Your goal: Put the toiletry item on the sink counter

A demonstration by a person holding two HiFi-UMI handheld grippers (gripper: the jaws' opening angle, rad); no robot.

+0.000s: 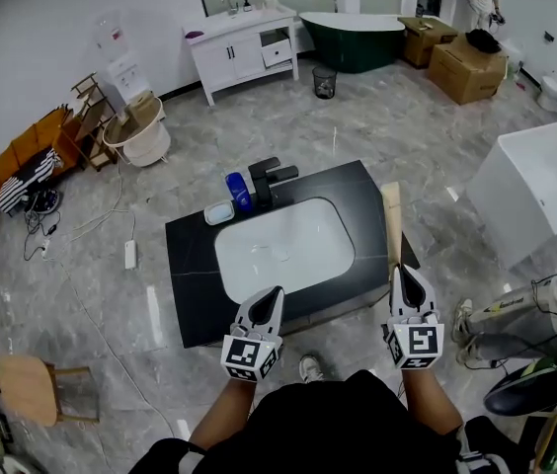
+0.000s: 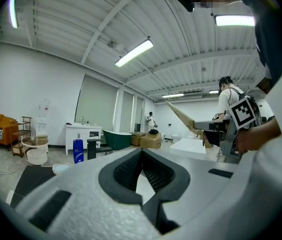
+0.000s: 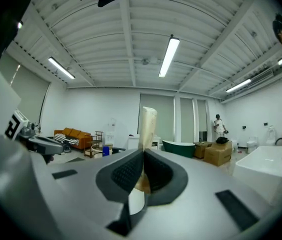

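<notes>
My right gripper (image 1: 412, 282) is shut on the lower end of a long, flat cream toiletry tube (image 1: 393, 220), which sticks out past the black sink counter's (image 1: 192, 255) right edge. In the right gripper view the tube (image 3: 147, 126) rises from between the closed pads (image 3: 131, 171). My left gripper (image 1: 276, 294) hovers at the counter's near edge by the white basin (image 1: 283, 250), its jaws together with nothing in them (image 2: 142, 151). The left gripper view shows the tube (image 2: 181, 115) off to the right.
A blue bottle (image 1: 239, 192), a black faucet (image 1: 269, 178) and a small dish (image 1: 219, 212) stand at the counter's far side. A white block (image 1: 535, 191) and a person's legs (image 1: 516, 324) are to the right. A white vanity (image 1: 244, 52) and a green tub (image 1: 353, 39) stand far off.
</notes>
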